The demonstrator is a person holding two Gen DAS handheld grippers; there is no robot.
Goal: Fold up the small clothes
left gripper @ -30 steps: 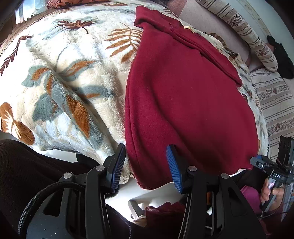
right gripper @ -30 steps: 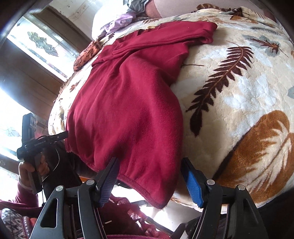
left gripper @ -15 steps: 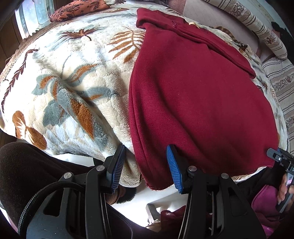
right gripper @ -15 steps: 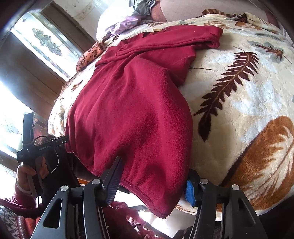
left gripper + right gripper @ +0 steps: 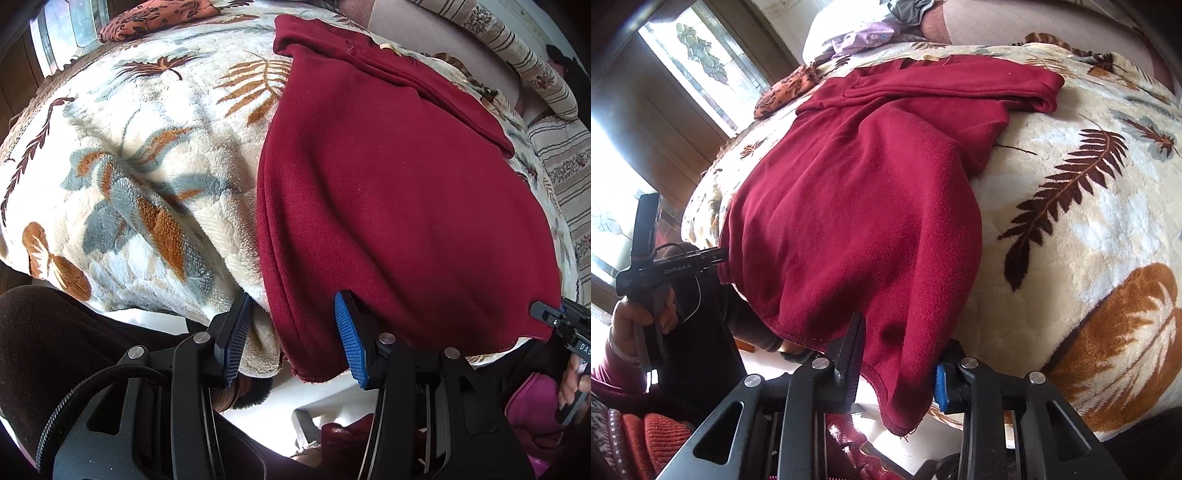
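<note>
A dark red fleece garment [image 5: 399, 192] lies spread on a leaf-patterned blanket [image 5: 147, 177], its hem hanging over the near edge. My left gripper [image 5: 293, 332] is open, its jaws on either side of the garment's near left hem corner. My right gripper [image 5: 897, 363] is open with the near right hem corner [image 5: 905, 402] between its jaws; the garment [image 5: 864, 206] covers part of the right pad. Each gripper shows at the edge of the other's view.
The blanket [image 5: 1089, 229] covers a bed. Striped pillows [image 5: 517, 55] lie at the far right, an orange patterned cushion [image 5: 155, 18] at the far left near a window [image 5: 698, 62]. My dark trouser leg [image 5: 55, 350] and red clothing [image 5: 661, 435] are below.
Both grippers moved forward to the hem. The right gripper's jaws now straddle the right corner, and the left gripper sits closer around the left corner.
</note>
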